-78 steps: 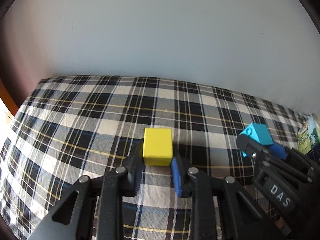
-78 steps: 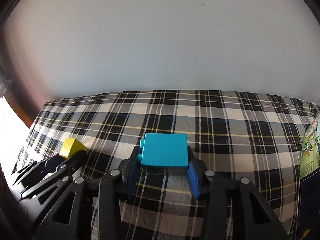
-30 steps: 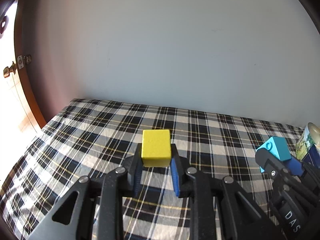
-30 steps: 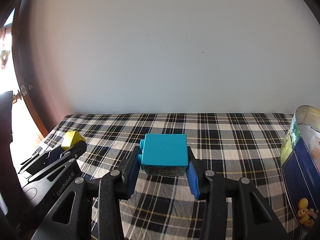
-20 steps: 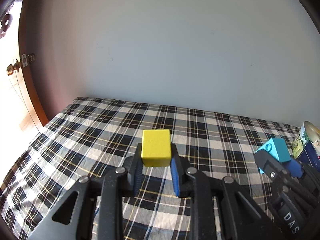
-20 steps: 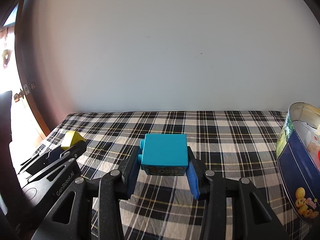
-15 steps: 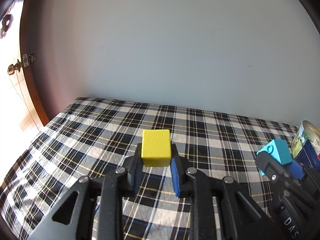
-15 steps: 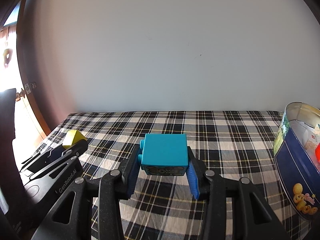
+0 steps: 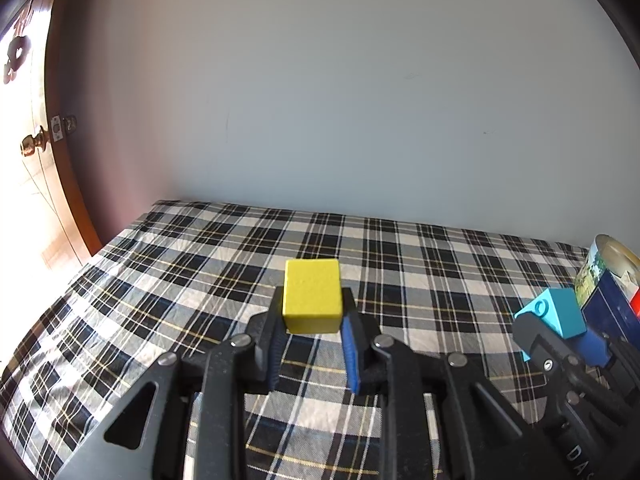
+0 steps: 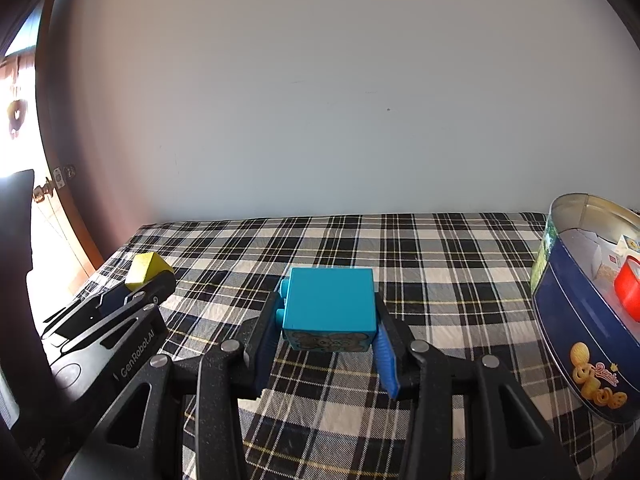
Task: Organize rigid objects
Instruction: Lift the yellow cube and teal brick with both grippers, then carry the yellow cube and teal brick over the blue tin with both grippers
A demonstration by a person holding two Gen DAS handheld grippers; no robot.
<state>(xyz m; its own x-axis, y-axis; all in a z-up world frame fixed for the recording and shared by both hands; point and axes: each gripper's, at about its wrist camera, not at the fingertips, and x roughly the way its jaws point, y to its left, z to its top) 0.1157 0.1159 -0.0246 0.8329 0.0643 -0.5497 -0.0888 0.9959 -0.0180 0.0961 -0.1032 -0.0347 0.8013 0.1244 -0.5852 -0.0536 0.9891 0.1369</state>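
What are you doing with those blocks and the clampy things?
A person holds a gripper in each hand. The left gripper is clamped on a yellow block, and the right gripper is clamped on a blue block. Both blocks are lifted above the checked cloth. An open cookie tin with other pieces inside sits to the right.

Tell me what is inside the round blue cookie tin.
Inside the round blue cookie tin, a red plastic piece and white blocks show; its near wall hides the bottom and anything lower.
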